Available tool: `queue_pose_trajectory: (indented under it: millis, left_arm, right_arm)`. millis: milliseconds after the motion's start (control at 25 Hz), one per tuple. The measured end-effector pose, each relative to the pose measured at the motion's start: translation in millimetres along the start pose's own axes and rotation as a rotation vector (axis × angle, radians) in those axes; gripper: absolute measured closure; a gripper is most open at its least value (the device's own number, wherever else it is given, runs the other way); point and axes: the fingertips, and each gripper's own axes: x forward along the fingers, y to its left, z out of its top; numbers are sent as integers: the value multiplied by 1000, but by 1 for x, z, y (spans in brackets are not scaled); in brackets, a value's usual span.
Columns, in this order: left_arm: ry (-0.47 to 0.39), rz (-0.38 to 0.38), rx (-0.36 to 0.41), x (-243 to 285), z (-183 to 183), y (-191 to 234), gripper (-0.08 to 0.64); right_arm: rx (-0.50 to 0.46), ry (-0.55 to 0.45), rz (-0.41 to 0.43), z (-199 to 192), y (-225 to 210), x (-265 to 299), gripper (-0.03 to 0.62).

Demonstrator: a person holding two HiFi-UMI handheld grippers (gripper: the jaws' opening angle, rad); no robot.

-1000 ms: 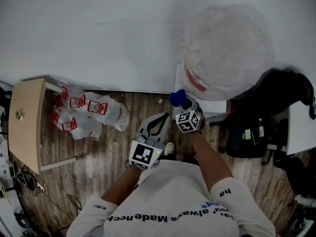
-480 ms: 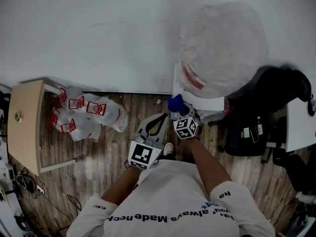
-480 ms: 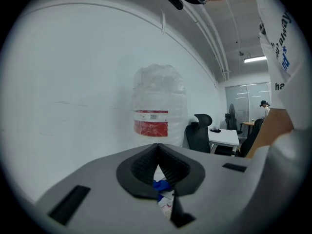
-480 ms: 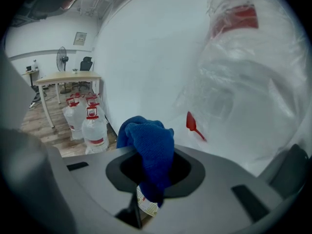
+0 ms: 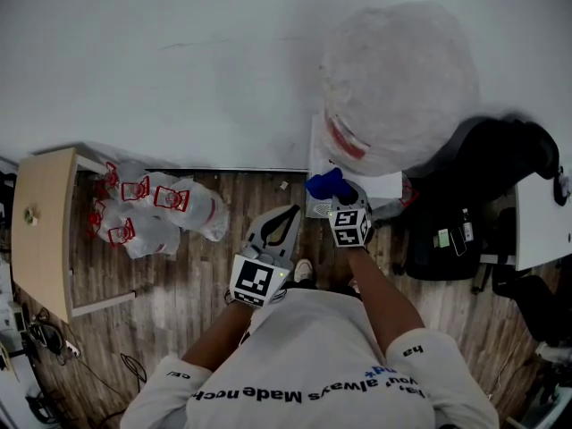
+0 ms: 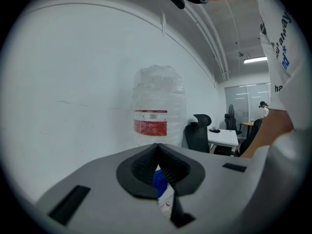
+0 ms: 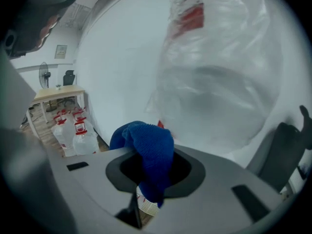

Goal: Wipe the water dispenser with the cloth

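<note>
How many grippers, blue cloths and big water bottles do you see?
Grippers: 2, the left gripper and the right gripper
Blue cloth: 1, in the right gripper
Big water bottle: 1
Total: 4

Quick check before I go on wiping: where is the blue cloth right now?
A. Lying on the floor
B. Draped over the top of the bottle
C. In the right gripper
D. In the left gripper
C: the right gripper view shows the blue cloth clamped between the jaws of the right gripper, while the left gripper has its jaws together on nothing.
</note>
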Motion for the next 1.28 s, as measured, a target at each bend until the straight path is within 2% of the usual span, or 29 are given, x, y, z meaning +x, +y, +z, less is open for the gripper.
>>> queue_pose_trajectory:
  millis: [160, 280, 400, 800, 1280]
  left_arm:
    - [5, -14, -6, 3, -2, -3, 541]
    - [8, -21, -1, 5, -2, -4, 540]
    - [10, -21, 6, 6, -1, -4, 541]
    - [9, -19, 4, 7, 0, -5, 540]
    - [-3, -41, 2, 12, 3, -16, 541]
  right_arm:
    - [62, 33, -56, -13, -28, 6, 509]
    - [69, 84, -73, -23, -39, 17, 509]
    - [53, 109, -69, -28, -43, 25, 508]
    - [40, 106, -14, -29, -42, 26, 509]
    - [53, 107, 7, -49, -30, -5, 509]
